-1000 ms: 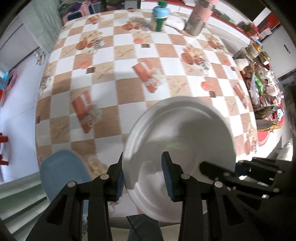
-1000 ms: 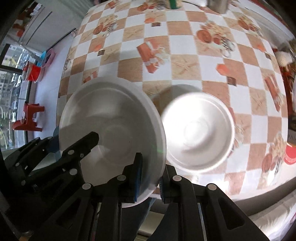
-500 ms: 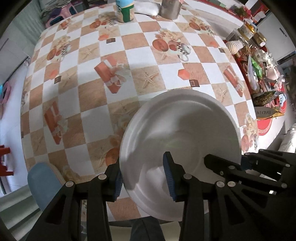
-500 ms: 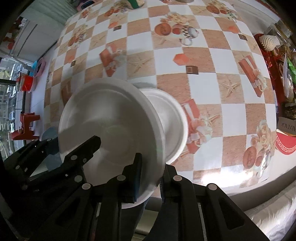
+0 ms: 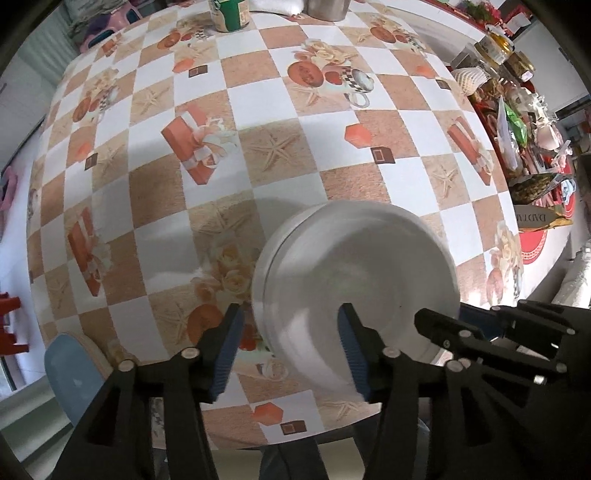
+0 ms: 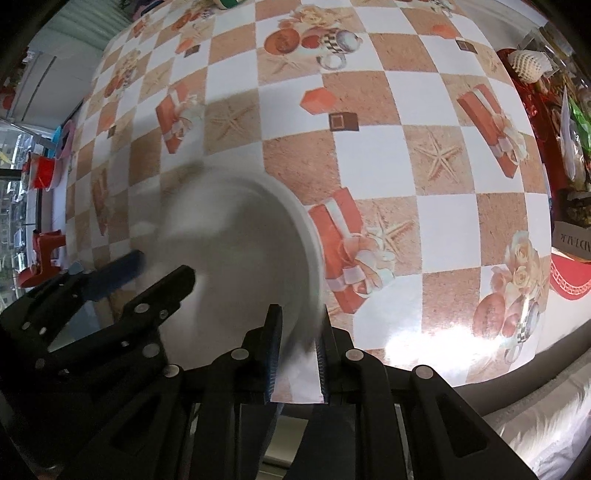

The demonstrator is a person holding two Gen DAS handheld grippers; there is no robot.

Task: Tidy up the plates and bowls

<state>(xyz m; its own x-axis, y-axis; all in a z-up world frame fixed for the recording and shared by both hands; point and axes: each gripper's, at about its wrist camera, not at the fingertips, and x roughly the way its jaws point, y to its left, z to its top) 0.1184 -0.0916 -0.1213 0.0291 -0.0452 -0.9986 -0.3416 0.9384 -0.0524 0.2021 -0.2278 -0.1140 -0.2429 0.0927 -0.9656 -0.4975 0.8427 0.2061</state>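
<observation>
You see the white plate [image 6: 236, 258] only as a motion smear in the right wrist view, so you cannot tell its left rim there. The green container [image 5: 231, 14] is cut off by the top edge. The shelf clutter [image 5: 517, 110] is too small to identify.

Left gripper [image 5: 288, 343] opening, right gripper [image 6: 297, 343] clamped.

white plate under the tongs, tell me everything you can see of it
The white plate is plain, round and glossy, like ceramic or melamine, with a shallow well and raised rim. It sits stacked on another white dish near the table's front edge. The right tongs are shut on its rim; the left tongs have just been opening, pads off it though its edge lies between them. It looks motion-blurred in the right wrist view.
</observation>
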